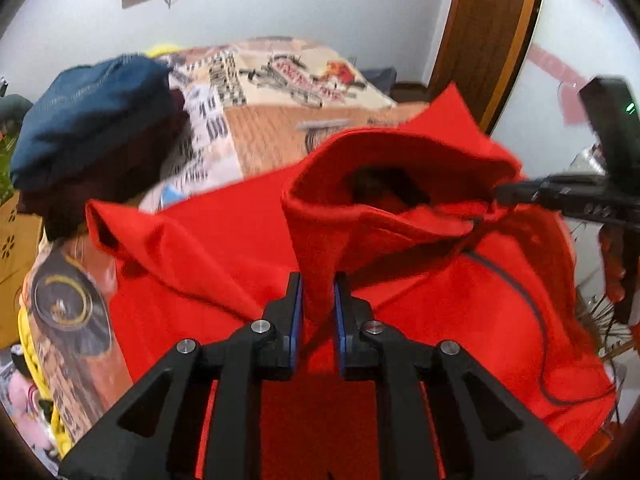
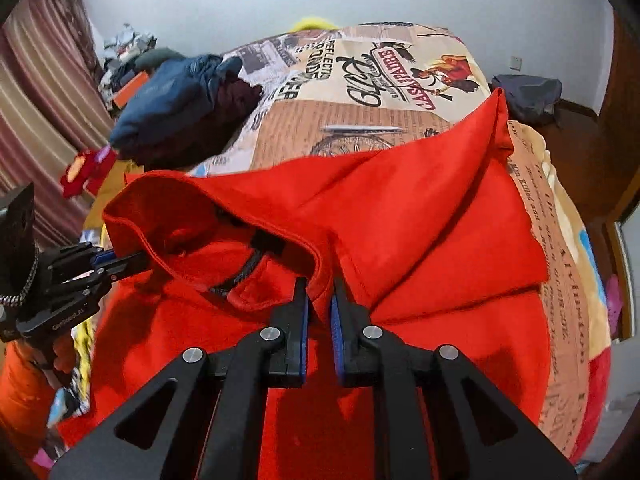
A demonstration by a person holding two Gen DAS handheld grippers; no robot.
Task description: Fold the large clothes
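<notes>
Red fleece garment [image 1: 240,240] with dark zipper, spread over bed [image 2: 560,280] covered by beige printed quilt with newspaper and poster pictures. Lies across near half of bed, one pointed corner turned up toward far side. Collar part lifted from the rest and held up in a ring shape, dark inside.

Left tongs [image 1: 318,292], black with blue pads, closed on a fold of the red collar; red cloth squeezed between both pads and rising above the tips. Right tongs [image 2: 320,294], same black and blue kind, closed on other side of the same collar, edge of cloth caught between the pads. Each tongs seen also from the other camera, at the side of the collar, tips touching the red rim. Hand in orange sleeve [image 2: 24,380] visible under left tongs in right wrist view.

Pile of folded clothes [image 1: 92,132], dark blue denim on top and dark maroon under, resting on far left part of bed, well apart from the red garment. White wall [image 1: 300,8] behind bed, brown wooden door frame [image 1: 492,40] at right, striped curtain [image 2: 40,100] at left.
</notes>
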